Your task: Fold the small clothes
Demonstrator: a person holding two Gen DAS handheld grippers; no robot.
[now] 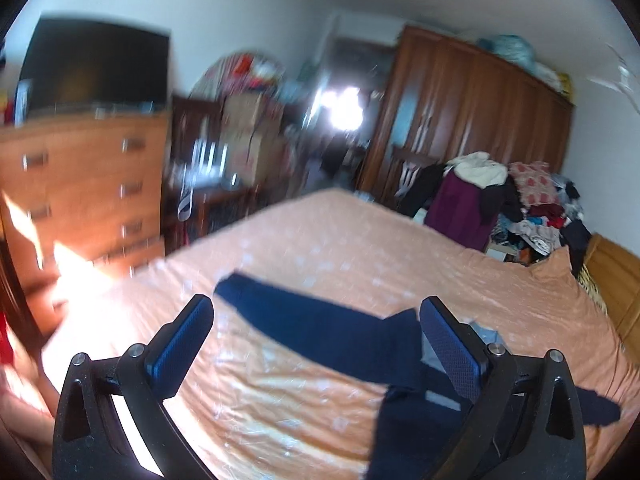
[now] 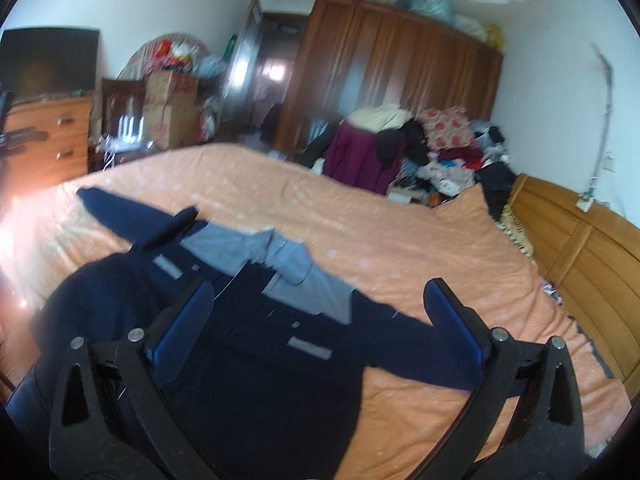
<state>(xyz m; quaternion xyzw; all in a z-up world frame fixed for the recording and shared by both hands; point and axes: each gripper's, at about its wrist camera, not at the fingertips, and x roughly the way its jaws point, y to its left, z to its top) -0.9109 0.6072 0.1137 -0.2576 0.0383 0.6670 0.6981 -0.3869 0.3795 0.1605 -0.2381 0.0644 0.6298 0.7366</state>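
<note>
Navy cloth with a grey collar and grey chest tabs, a small jacket (image 2: 256,344), lies spread flat on the bed's orange sheet (image 2: 400,240), collar toward the far side and its two sleeves thrown out to either side. In the right wrist view the right tongs (image 2: 319,295) hang over the jacket's body, released, the blue-padded fingers (image 2: 188,320) wide apart with nothing between them; the front of the jacket fills the gap below them, one grey tab lying just inside the near finger line and the collar just beyond the tips. One sleeve runs under the far-right finger toward the wooden headboard (image 2: 580,264); the other stretches away up and to the left, near the sunlit edge of the bed. In the left wrist view the left tongs (image 1: 316,312) are likewise released and empty, held over the bed (image 1: 360,240) beside the garment: one outstretched sleeve crosses the gap between the fingers on a slant, its cuff lying beyond the left fingertip, while the body of the jacket sits under and behind the right finger. Neither pair touches the cloth as far as the blurred frames show. Beyond the bed stand a wooden wardrobe (image 2: 392,64), a heap of mixed clothes (image 2: 440,148), and a chest of drawers (image 1: 84,184).
</note>
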